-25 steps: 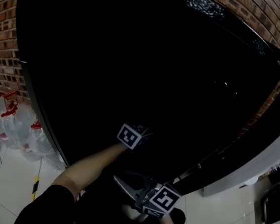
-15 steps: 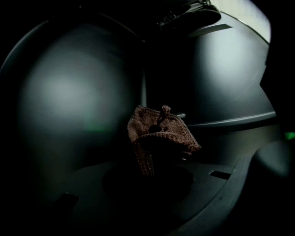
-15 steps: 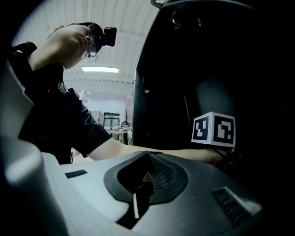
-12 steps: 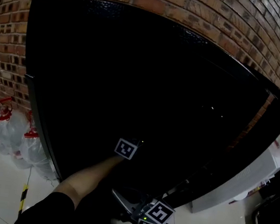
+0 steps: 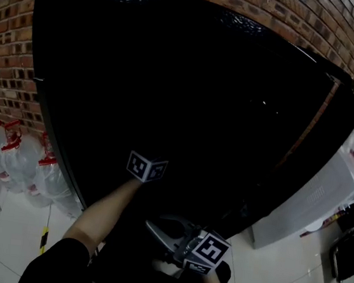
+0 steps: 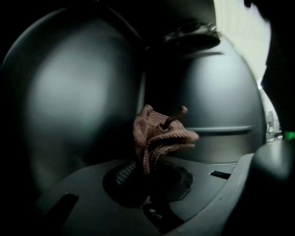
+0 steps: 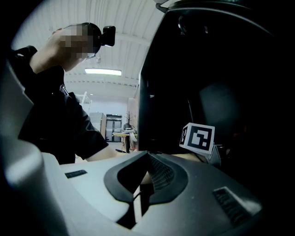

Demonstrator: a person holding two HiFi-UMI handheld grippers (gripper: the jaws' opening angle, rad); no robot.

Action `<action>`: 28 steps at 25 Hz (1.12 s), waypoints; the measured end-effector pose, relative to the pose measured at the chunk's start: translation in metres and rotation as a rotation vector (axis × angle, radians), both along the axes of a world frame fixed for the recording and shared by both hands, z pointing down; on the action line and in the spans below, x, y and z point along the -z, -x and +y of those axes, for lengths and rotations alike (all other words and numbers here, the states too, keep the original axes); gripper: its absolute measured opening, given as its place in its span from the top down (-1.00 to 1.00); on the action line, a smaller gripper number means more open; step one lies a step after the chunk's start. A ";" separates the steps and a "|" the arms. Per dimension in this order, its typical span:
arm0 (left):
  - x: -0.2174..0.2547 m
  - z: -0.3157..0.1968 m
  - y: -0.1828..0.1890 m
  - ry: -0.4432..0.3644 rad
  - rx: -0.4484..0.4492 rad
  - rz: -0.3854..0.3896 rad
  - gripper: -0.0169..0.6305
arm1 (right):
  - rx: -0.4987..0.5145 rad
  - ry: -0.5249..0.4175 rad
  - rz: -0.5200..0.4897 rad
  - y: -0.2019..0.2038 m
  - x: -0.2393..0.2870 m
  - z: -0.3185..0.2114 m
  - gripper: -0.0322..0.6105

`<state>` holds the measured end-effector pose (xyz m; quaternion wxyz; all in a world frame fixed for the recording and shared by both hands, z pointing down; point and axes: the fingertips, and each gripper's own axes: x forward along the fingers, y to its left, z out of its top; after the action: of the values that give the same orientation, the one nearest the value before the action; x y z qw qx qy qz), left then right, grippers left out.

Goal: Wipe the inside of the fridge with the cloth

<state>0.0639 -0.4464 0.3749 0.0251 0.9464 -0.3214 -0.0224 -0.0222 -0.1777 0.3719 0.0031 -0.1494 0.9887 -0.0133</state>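
At the far left of the head view, clear water bottles with red caps stand on the pale tiled floor against a brick wall. Beside them the fridge fills the middle of the picture, its inside so dark from above that nothing in it can be made out. A bare forearm reaches into it, and the marker cube of the left tongs shows against the blackness. In the left gripper view these tongs are clamped tight on the cloth, a brownish ribbed rag that bunches up and fans out above the jaws, inside the fridge. Around it are grey inner walls, with a moulded ledge running across the wall to the right; whether the cloth touches a wall cannot be told. Further right and lower in the head view, the right tongs sit outside the fridge, close to the person's body, their own marker cube facing up. In the right gripper view their jaws meet at the tips with nothing between them, and beyond them stand the person's dark sleeve and the fridge's black side. At the right edge of the head view a white cabinet stands next to the fridge.
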 end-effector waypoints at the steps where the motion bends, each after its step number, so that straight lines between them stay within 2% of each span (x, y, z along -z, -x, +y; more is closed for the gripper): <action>1: 0.000 0.018 -0.001 -0.002 -0.041 -0.005 0.79 | 0.031 0.000 -0.012 0.004 0.003 0.008 0.89; 6: -0.015 0.094 -0.013 -0.022 -0.230 -0.153 0.79 | 0.177 -0.038 -0.017 0.022 0.012 0.049 0.89; 9: -0.028 0.124 -0.025 -0.055 -0.325 -0.265 0.79 | 0.225 -0.060 -0.002 0.026 0.010 0.067 0.89; 12: -0.039 0.148 -0.041 -0.146 -0.387 -0.426 0.79 | 0.240 -0.057 0.018 0.025 0.006 0.076 0.89; 16: -0.058 0.168 -0.057 -0.278 -0.466 -0.679 0.79 | 0.242 -0.057 0.008 0.018 0.010 0.079 0.89; 18: -0.066 0.170 -0.064 -0.312 -0.493 -0.762 0.79 | 0.240 -0.060 -0.007 0.014 0.013 0.078 0.89; 20: -0.066 0.164 -0.071 -0.328 -0.473 -0.807 0.79 | 0.235 -0.067 -0.013 0.012 0.014 0.078 0.89; 22: -0.065 0.154 -0.077 -0.317 -0.439 -0.815 0.79 | 0.228 -0.069 -0.010 0.010 0.012 0.077 0.89; 28: -0.077 0.132 -0.077 -0.200 -0.427 -0.737 0.78 | 0.169 -0.043 -0.015 0.002 0.007 0.062 0.89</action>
<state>0.1414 -0.3148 0.4523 -0.1790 0.9341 -0.1020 0.2915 -0.0244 -0.1155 0.3646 0.0127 -0.0652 0.9978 0.0067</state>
